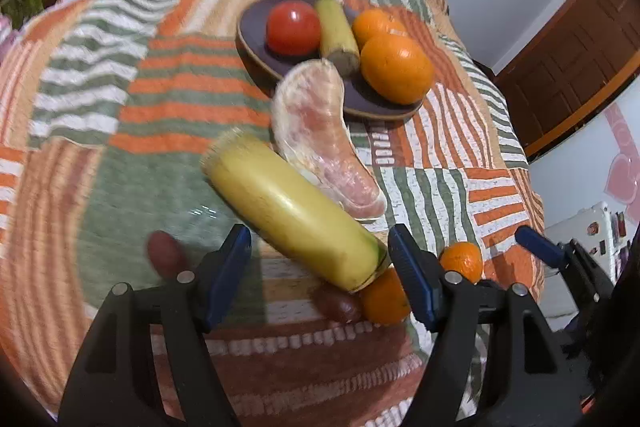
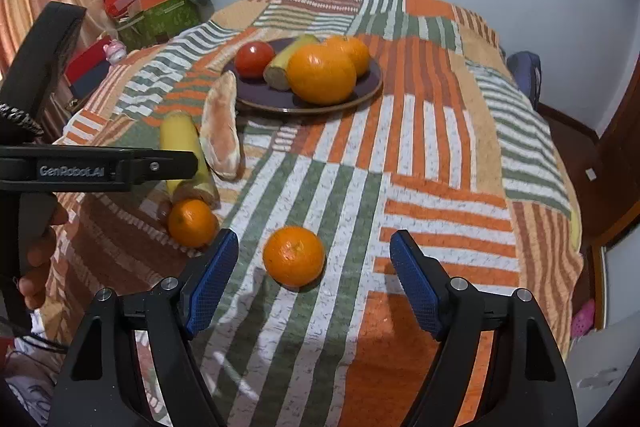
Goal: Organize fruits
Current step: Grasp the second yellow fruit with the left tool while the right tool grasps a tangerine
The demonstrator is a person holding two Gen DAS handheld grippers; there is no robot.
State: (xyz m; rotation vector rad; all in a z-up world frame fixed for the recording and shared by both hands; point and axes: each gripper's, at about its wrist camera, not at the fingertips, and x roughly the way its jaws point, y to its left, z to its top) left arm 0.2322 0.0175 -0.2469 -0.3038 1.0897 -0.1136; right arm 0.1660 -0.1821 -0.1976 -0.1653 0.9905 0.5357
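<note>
A dark plate (image 1: 256, 61) (image 2: 372, 83) holds a tomato (image 1: 293, 28) (image 2: 254, 59), a half banana (image 1: 337, 37) (image 2: 286, 61) and two oranges (image 1: 396, 69) (image 2: 322, 73). In front of it lie a pomelo wedge (image 1: 320, 139) (image 2: 220, 131) and a yellow banana piece (image 1: 296, 211) (image 2: 184, 143). My left gripper (image 1: 320, 267) is open, with the banana's near end between its fingers. Two mandarins (image 1: 384, 301) (image 2: 192, 223) lie nearby. My right gripper (image 2: 314, 279) is open, just short of one mandarin (image 2: 294, 255) (image 1: 462, 261).
A striped patchwork cloth (image 2: 420, 167) covers the table. Two dark reddish fruits (image 1: 166, 253) (image 1: 338, 305) lie near the left gripper. Boxes and clutter (image 2: 152, 11) stand at the back left, a wooden door (image 1: 580, 39) to the right.
</note>
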